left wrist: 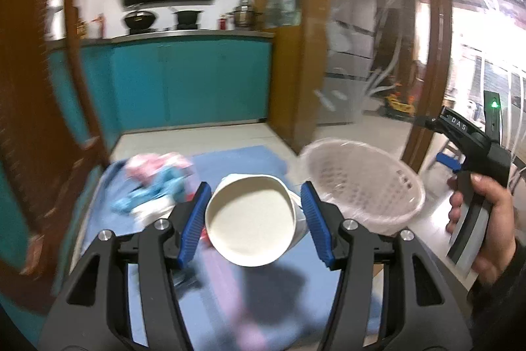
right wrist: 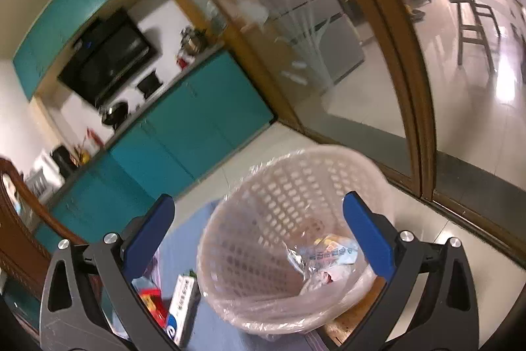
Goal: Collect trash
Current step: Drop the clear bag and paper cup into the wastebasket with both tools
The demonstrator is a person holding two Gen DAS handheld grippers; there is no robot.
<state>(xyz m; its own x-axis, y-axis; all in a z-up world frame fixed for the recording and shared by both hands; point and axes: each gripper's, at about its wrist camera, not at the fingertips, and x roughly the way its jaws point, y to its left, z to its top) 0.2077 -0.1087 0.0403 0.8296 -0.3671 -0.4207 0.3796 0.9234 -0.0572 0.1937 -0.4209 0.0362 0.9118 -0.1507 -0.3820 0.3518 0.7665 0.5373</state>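
A: Left wrist view. We log the left gripper with its blue pads on either side of a white paper cup, mouth toward the lens. Left pad looks pressed to the rim; on the right a sliver of gap shows, so we cannot tell whether it is pinched or only framed.

B: Agreed. Cup sits over the blue cloth. Beyond it, a pink, blue and white heap, too blurred for us to name.

A: Right gripper: fingers spread wide, holding nothing, the lined basket showing between them.

B: We see wrappers at its bottom; print unreadable. Basket base cut off by the gripper body. Just left of it, a white box and something red, partly hidden behind the left finger.

A: From the left view, the right hand grips the handle; the basket is smeared by motion.
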